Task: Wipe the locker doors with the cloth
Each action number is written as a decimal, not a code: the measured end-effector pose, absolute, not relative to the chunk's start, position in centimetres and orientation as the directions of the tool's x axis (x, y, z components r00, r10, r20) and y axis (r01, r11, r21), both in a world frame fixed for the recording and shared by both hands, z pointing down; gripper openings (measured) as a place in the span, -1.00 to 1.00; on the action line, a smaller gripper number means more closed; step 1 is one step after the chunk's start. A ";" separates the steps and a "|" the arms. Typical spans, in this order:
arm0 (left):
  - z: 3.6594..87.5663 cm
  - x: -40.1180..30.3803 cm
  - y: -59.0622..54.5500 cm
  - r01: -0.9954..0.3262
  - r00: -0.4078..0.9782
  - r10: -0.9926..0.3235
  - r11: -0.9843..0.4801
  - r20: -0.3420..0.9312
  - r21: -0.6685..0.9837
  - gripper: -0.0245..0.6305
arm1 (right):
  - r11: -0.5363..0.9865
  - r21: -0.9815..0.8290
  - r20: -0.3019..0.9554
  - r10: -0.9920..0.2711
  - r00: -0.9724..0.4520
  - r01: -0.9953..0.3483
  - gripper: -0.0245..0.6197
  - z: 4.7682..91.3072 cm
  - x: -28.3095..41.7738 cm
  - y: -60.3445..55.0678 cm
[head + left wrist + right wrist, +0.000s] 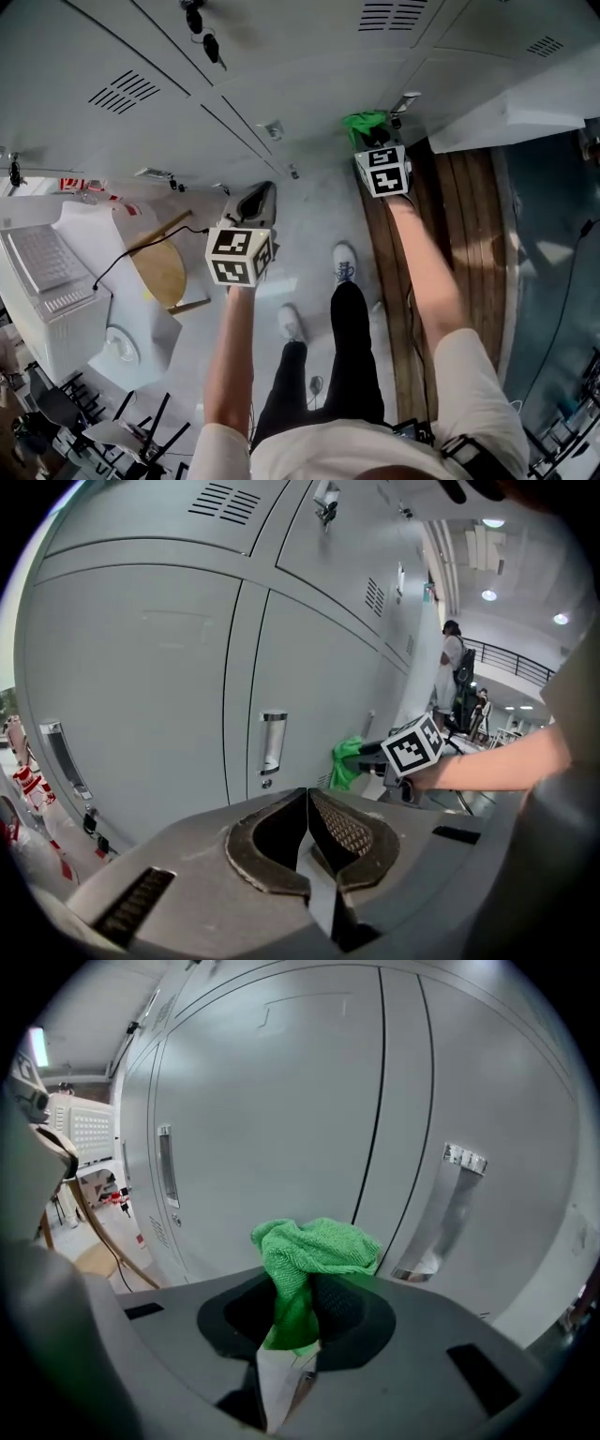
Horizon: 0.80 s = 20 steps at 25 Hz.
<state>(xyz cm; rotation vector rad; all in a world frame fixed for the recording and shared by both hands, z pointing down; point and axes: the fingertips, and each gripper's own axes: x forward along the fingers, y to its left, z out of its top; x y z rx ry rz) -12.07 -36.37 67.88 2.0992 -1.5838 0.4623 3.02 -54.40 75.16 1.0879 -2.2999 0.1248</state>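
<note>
The cloth (314, 1246), a bunched green one, is pinched between the closed jaws of the right gripper (305, 1312), and it is held out at the lower run of grey locker doors (272, 1101), just left of a metal handle (455, 1213) in the right gripper view. Whether the wad is pressed on the door or held just short of it cannot be told from any view. No streak, damp patch or change of sheen is seen on the panels, so the wiped share cannot be read off; the task is judged to be at or near the wiping stroke on one low door, with the upper doors and those further along the row (several are seen in the head view) presumably left to do. The cloth's long axis is laid along the jaws: a narrow tail is caught deep in the pinch, and the loose, fuller end is carried beyond the jaw tips and pointed at the door face, flopped a little to the right. The left gripper (309, 832) is held lower and apart from the cloth, its jaws brought together on nothing, aimed at a neighbouring door and not in contact with it.
</note>
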 end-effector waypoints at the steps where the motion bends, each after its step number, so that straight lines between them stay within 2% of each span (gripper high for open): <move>1: 68.1 -12.2 -36.2 -0.961 0.276 -0.803 -0.224 0.529 0.162 -0.87 | 0.656 0.141 0.535 -0.681 -0.500 -0.742 -0.66 75.3 2.8 -54.4; 8: 70.3 -14.0 -33.9 -0.967 0.256 -0.790 -0.205 0.557 0.154 -0.87 | 0.688 0.049 0.529 -0.633 -0.566 -0.724 -0.66 78.0 -3.1 -51.8; 17: 72.5 -17.5 -32.0 -0.980 0.197 -0.780 -0.156 0.593 0.121 -0.87 | 0.885 -0.001 0.599 -0.371 -0.709 -0.465 -0.66 83.6 -16.5 -44.9; 20: 73.7 -17.9 -31.8 -0.982 0.187 -0.772 -0.144 0.608 0.119 -0.87 | 0.894 0.029 0.614 -0.369 -0.698 -0.448 -0.66 85.2 -17.8 -44.6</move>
